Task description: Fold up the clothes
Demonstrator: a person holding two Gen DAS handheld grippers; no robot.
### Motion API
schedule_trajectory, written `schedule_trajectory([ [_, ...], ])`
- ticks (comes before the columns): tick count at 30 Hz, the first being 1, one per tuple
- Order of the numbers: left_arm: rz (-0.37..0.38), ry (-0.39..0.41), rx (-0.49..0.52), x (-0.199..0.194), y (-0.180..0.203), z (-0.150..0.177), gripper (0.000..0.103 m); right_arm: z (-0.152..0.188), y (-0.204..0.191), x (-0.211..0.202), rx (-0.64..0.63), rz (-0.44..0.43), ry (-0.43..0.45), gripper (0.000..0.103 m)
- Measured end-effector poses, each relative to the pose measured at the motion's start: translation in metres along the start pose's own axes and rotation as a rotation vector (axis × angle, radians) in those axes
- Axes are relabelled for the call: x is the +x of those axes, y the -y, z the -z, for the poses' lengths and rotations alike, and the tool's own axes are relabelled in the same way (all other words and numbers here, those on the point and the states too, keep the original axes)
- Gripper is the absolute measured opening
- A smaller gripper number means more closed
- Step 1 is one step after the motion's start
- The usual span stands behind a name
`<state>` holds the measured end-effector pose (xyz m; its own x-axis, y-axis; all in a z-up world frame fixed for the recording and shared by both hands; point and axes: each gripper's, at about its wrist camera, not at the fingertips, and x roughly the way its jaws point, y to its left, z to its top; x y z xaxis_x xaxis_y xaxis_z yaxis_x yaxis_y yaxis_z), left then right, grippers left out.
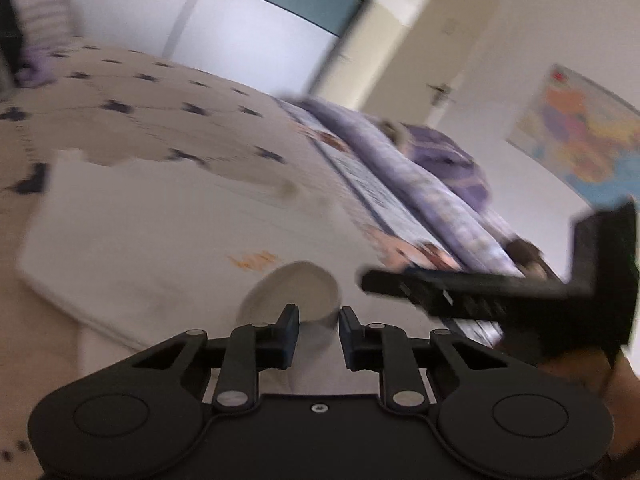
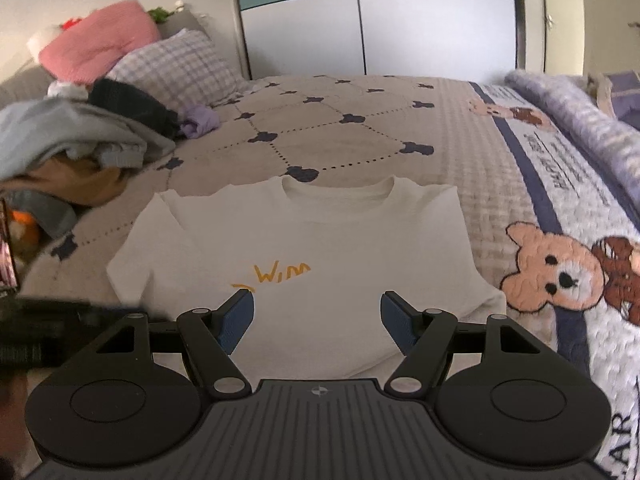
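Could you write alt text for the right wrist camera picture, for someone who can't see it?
A white T-shirt with orange lettering lies flat on a patterned bedspread, its sides folded in, with the open right claw above its lower edge. A heap of unfolded clothes sits to the left.

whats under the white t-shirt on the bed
The white t-shirt lies flat on the beige bedspread with dark bear-shaped marks and dotted lines. The cover shows all around it. Whatever sits directly beneath the shirt is covered, so nothing more can be told.
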<state>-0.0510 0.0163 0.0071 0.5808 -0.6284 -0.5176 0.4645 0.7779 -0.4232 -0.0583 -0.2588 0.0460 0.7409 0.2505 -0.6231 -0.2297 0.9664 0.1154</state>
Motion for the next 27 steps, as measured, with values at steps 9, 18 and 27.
schedule_trajectory([
  [9,0.101,-0.053,0.136,0.007,0.028,0.015,0.05,-0.001,-0.002,0.003,0.022,-0.043,-0.014,0.076],
  [18,0.072,-0.036,0.179,-0.019,0.024,0.024,0.073,-0.002,-0.004,0.005,0.045,-0.087,-0.028,0.076],
  [27,-0.057,0.008,0.161,-0.033,-0.001,0.01,0.078,0.008,-0.027,0.027,-0.03,-0.028,-0.106,0.076],
])
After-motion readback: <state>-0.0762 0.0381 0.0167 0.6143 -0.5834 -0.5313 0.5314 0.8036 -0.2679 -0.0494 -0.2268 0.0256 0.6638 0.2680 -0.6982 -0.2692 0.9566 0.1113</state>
